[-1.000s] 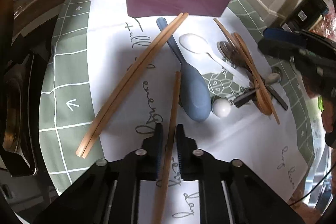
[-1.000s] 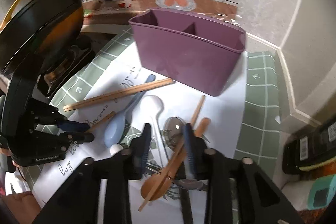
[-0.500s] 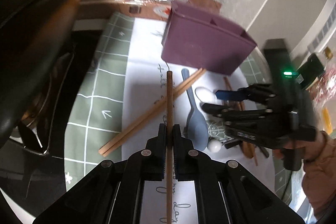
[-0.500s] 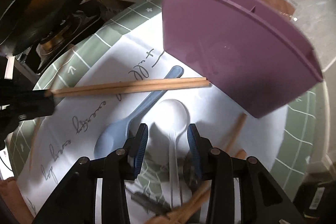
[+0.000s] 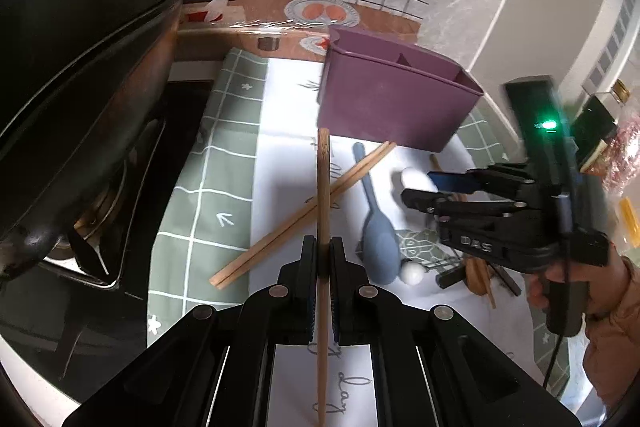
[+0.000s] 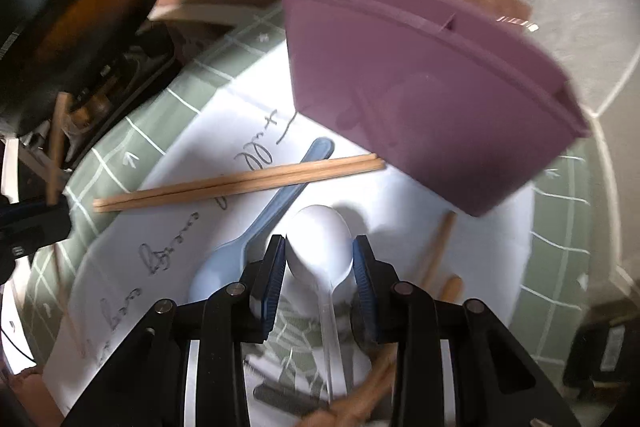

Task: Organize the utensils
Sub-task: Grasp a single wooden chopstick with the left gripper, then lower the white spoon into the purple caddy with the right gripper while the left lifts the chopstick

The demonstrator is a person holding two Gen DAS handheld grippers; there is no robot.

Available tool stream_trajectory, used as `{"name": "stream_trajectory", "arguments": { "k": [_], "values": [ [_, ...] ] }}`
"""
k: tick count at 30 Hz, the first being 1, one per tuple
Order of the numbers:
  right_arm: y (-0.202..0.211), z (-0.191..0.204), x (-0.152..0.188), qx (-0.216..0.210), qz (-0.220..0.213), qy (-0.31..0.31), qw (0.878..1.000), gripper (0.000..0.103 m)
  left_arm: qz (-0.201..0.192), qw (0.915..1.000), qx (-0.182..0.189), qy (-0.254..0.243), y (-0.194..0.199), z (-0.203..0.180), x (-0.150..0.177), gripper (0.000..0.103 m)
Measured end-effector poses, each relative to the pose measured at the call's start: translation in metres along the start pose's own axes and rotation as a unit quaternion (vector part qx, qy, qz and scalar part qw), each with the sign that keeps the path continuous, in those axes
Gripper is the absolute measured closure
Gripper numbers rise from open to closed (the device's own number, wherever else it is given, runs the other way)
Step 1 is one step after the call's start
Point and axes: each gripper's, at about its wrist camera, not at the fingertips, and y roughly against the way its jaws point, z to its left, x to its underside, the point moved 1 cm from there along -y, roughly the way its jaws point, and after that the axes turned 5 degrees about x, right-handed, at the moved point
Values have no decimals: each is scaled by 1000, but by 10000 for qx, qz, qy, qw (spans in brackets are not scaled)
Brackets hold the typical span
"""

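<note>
Progress is judged early: the purple plastic two-compartment utensil caddy [image 5: 394, 99] stands at the twelve o'clock side of the white-and-green printed cloth [image 5: 224, 155], and what can be seen of its compartments from above the rim shows nothing inside, though their floors are hidden. The left gripper [image 5: 323, 291] is clamped tight on a single wooden chopstick [image 5: 323, 195], which runs straight out between the jaws toward twelve o'clock, its far tip showing just short of the caddy's front wall; this is the one item off the cloth. Left to sort: a pair of wooden chopsticks [image 6: 240, 183] lying together across the cloth, a blue-grey plastic spoon [image 6: 256, 227] beneath them with its handle toward the caddy, and a heap of wooden and dark-handled utensils [image 5: 476, 275] at the four o'clock side of the left view, too tangled to count. The right gripper [image 6: 319, 279] points steeply down with its jaws closing, at a middling gap, either side of the bowl of a white plastic spoon [image 6: 320, 243]; the bowl lies between the blue pads [image 6: 275, 279], its handle running back toward six o'clock. Whether the pads already press on it cannot be told.
</note>
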Motion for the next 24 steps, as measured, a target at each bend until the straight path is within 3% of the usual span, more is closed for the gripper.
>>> {"name": "stream_trajectory", "arguments": {
  "k": [8, 13, 19, 24],
  "values": [
    [94, -10, 16, 87, -907, -487, 9947, 72, -351, 9980, 426, -302, 24, -25, -18, 97],
    [148, -10, 10, 325, -1406, -514, 9882, 72, -729, 9936, 680, -523, 52, -42, -50, 97],
    [214, -18, -25, 632, -2062, -404, 9756, 72, -1294, 9846, 837, -827, 94, -66, -111, 97],
    [261, -39, -67, 894, -2801, -395, 9550, 72, -1775, 9758, 616, -1120, 125, -87, -164, 97]
  ]
}}
